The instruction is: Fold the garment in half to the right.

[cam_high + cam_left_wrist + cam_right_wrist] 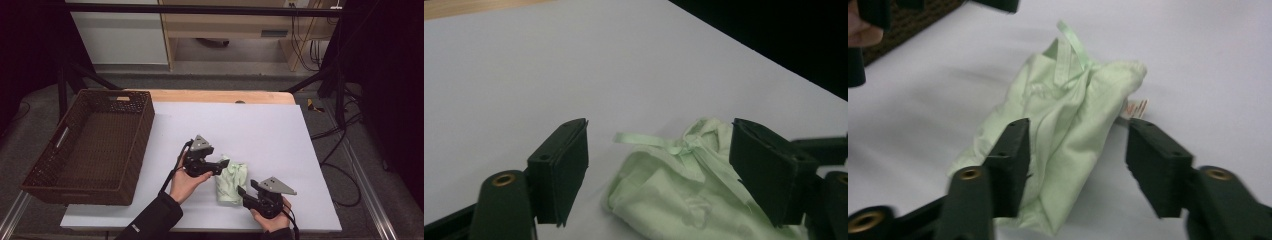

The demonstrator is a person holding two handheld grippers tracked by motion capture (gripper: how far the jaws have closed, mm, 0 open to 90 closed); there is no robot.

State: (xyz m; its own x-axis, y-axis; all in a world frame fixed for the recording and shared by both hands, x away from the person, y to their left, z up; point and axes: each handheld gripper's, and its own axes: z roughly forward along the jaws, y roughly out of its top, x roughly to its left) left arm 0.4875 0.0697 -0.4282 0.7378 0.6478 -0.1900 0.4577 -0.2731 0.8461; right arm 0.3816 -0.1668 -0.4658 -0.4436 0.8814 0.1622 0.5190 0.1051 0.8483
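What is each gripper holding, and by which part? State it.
Nothing is held. The left gripper and right gripper both stand open around the folded green garment, which lies on the table.

Folded pale-green cloth garment [231, 183] lies on the white sheet-covered table [280, 135], near its front edge — left gripper [223, 165] just beside its left, right gripper [246, 194] at its front right corner. Brown woven wicker basket [137, 145] sits at the table's left edge, well apart from the garment.

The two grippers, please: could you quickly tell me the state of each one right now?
Left gripper: open, holding nothing; the green cloth bundle lies between its fingers.
Right gripper: open, around the bundle, not clamping.
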